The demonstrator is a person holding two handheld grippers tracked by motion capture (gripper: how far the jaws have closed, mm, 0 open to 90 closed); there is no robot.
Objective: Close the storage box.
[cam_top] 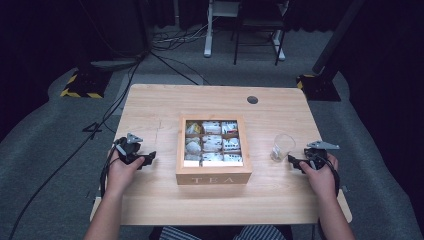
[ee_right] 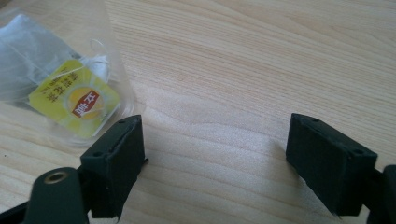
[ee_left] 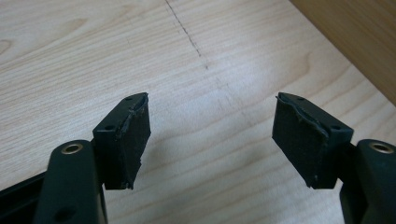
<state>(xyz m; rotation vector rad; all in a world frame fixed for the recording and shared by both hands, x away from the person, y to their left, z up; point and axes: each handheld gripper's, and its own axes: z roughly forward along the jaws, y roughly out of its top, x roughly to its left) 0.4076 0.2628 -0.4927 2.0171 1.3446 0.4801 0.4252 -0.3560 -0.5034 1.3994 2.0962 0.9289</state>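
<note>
Right gripper (ee_right: 215, 163) jaws spread beside glass (ee_right: 70, 70), yellow-tagged teabag (ee_right: 74, 102) inside; left gripper (ee_left: 212, 140) jaws spread, bare table (ee_left: 210, 56).

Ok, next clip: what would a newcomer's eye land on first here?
Probably the open wooden box marked TEA at the middle of the light wooden table, its compartments packed with wrapped tea bags. Right of it stands a clear plastic cup holding a tea bag with a yellow tag. The black left gripper and right gripper sit low at either side, jaws open and empty.
</note>
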